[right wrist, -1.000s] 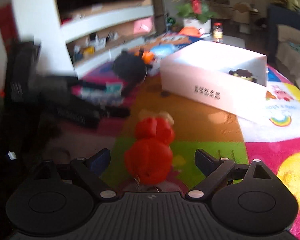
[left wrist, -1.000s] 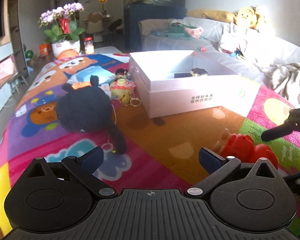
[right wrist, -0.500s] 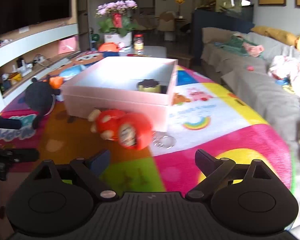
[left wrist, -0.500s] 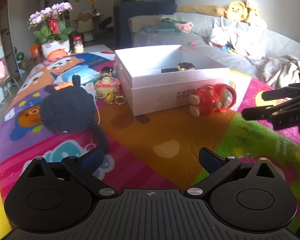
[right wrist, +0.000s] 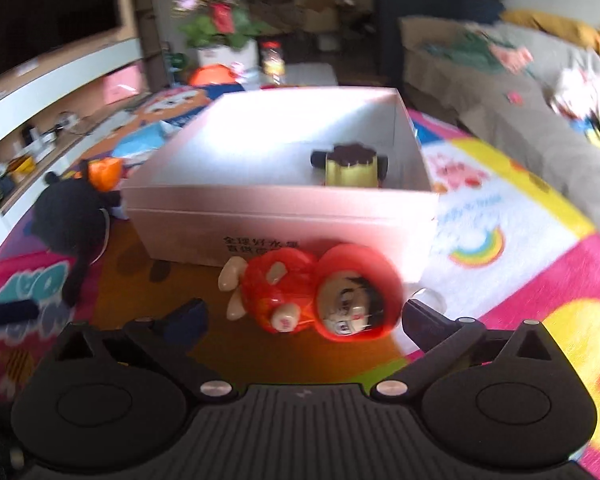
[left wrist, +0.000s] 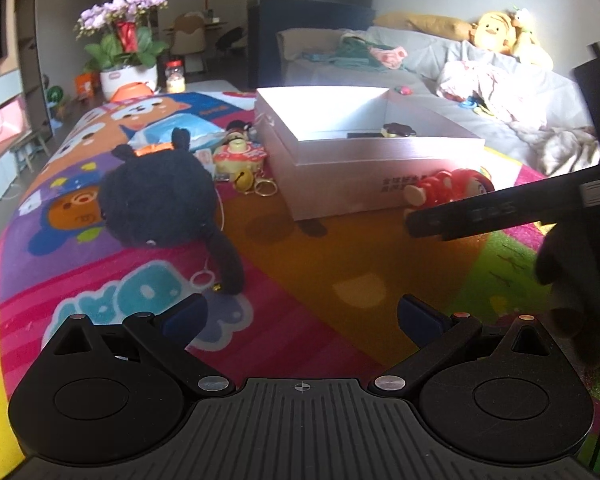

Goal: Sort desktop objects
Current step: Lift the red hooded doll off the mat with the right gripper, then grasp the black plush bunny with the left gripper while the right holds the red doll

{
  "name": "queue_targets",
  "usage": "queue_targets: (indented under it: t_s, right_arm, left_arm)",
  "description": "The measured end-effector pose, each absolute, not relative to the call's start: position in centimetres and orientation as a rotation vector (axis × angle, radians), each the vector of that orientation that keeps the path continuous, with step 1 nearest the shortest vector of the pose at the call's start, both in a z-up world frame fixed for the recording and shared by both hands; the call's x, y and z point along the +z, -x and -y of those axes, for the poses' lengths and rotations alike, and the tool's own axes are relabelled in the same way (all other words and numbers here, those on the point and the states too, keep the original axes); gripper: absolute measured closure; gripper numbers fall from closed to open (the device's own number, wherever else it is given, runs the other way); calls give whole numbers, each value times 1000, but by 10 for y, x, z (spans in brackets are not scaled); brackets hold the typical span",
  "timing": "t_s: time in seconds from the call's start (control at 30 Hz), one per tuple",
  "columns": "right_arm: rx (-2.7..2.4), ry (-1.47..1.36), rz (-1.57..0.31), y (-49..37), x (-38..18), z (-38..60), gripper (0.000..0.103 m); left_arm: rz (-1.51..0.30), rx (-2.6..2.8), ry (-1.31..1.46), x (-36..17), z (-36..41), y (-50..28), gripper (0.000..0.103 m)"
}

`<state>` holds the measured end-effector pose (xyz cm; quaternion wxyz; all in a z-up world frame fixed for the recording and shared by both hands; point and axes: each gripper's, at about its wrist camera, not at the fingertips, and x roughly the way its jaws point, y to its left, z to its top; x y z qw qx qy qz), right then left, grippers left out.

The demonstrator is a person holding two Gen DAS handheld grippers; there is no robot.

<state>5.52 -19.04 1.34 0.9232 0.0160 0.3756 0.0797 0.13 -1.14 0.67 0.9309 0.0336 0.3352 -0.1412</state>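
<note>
White box (right wrist: 284,216) with unreadable dark print on its side, red doll (right wrist: 316,296) lying against it on the surface, right gripper (right wrist: 304,316) angled down, jaws just widened around doll without touching, left gripper (left wrist: 300,316) open, empty.

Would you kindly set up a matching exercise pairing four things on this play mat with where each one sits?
Things:
1. red round doll toy
2. small brown-topped yellow toy
3. black plush toy
4. gold bell keyring

Places:
A. inside the white box
B. lying against the box's front wall
C. on the mat, well left of the box
D. near the box's left corner

Pairs: 1-B, 2-A, 3-C, 4-D
</note>
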Motion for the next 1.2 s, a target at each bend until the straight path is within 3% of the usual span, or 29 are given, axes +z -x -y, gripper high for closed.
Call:
queue_targets:
  t_s: [0.1, 0.5, 0.7, 0.97, 1.03, 1.2]
  right_arm:
    - [141, 45, -744, -61, 6, 177, 8]
    - [535, 291, -757, 7, 25, 169, 8]
    - [445, 160, -656, 26, 32, 195, 0]
    - [348, 39, -635, 21, 20, 217, 0]
    - [325, 0, -625, 19, 17, 221, 0]
    - [301, -90, -598, 20, 15, 235, 0]
  left_arm:
    - [-681, -282, -58, 6, 5, 0, 0]
    - [-628, -76, 22, 23, -37, -34, 0]
    - [-700, -30, 181, 19, -52, -69, 0]
    - [-666, 66, 49, 9, -34, -92, 1]
    - [-663, 65, 43, 10, -33, -92, 12]
    - [-667, 35, -73, 24, -27, -79, 14]
